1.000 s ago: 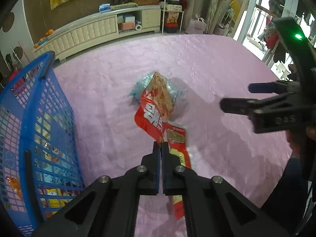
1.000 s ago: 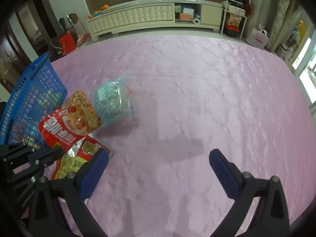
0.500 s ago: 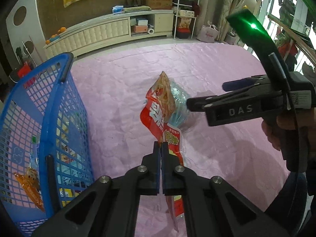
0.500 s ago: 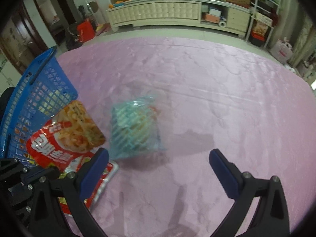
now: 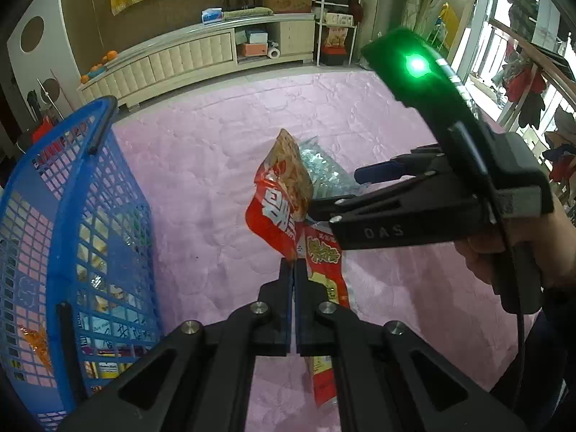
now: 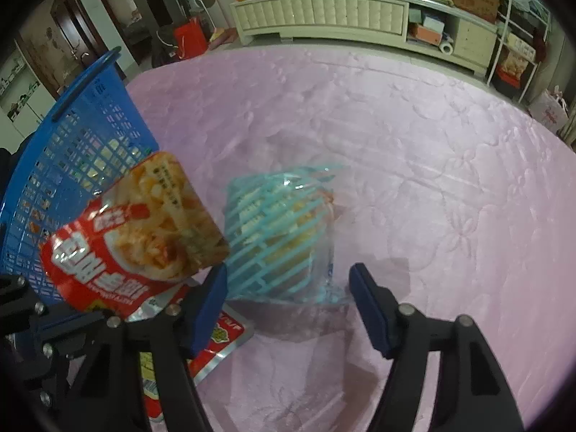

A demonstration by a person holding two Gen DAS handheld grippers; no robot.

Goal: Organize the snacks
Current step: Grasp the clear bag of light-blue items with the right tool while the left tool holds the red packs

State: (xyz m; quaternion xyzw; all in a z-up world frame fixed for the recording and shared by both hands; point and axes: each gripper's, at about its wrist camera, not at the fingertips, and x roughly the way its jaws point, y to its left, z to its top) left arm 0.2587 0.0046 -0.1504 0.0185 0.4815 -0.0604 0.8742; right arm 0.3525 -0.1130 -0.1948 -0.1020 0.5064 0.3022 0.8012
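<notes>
My left gripper (image 5: 293,270) is shut on the lower corner of a red snack bag (image 5: 280,208), which hangs lifted above the pink cloth. Under it lies a flat red-and-yellow packet (image 5: 324,270). Behind the red bag (image 6: 136,230) sits a clear bag with light-blue stripes (image 6: 280,223). My right gripper (image 6: 286,275) straddles its near end. Its jaws are closing with the striped bag between them, and a gap still shows beside the right pad. The blue mesh basket (image 5: 108,234) stands at the left with several snacks inside.
The pink quilted cloth (image 6: 432,180) stretches wide to the right and far side. A long white low cabinet (image 5: 180,57) and a metal shelf rack (image 5: 334,18) stand beyond it. A person's hand (image 5: 504,252) holds the right gripper's handle.
My right gripper came in toward the striped bag and lower, and its jaws narrowed around it. My left gripper kept its hold on the red bag and barely moved.
</notes>
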